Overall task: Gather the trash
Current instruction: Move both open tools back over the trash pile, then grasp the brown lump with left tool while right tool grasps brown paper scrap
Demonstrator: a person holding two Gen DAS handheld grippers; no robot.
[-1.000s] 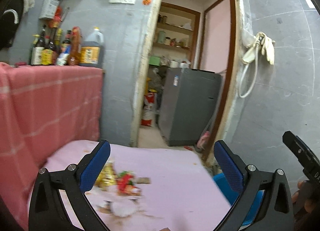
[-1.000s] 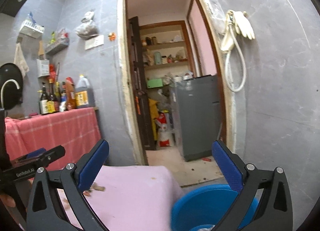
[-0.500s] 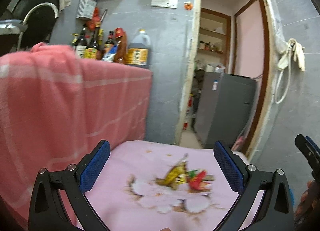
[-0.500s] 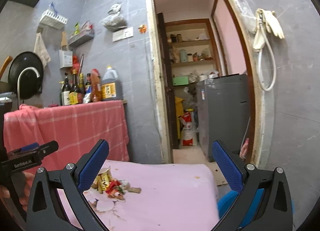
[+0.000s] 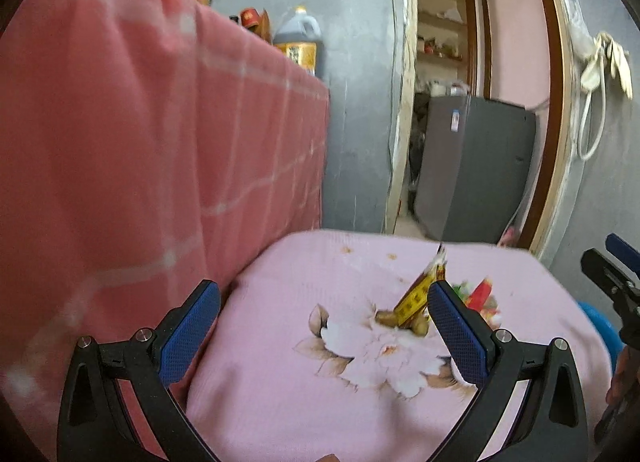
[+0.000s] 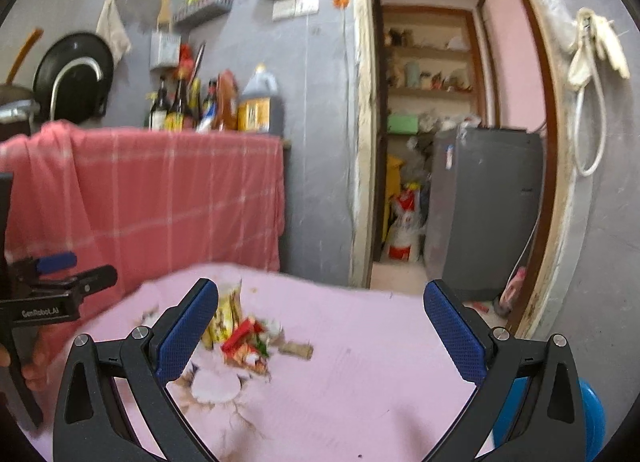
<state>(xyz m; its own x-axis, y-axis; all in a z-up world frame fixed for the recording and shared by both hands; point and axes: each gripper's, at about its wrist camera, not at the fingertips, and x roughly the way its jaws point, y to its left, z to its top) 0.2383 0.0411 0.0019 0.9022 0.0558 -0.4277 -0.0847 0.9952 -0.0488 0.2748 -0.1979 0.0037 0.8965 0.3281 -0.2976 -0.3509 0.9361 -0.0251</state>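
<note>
A small heap of trash lies on a pink flowered cloth: a yellow wrapper, a red wrapper and scraps. In the right wrist view the yellow wrapper, red wrapper and a brown scrap show at centre left. My left gripper is open and empty, above the cloth, with the trash by its right finger. My right gripper is open and empty, the trash by its left finger. A blue bin sits low at the right.
A pink checked cloth covers a counter at the left, with bottles on top. A doorway with a grey appliance is behind. The blue bin also peeks out at the cloth's right edge.
Both grippers have swung left and closer to the pink cloth. The trash heap now sits larger and further right in the left view; the blue bin has slid toward the right edge.
</note>
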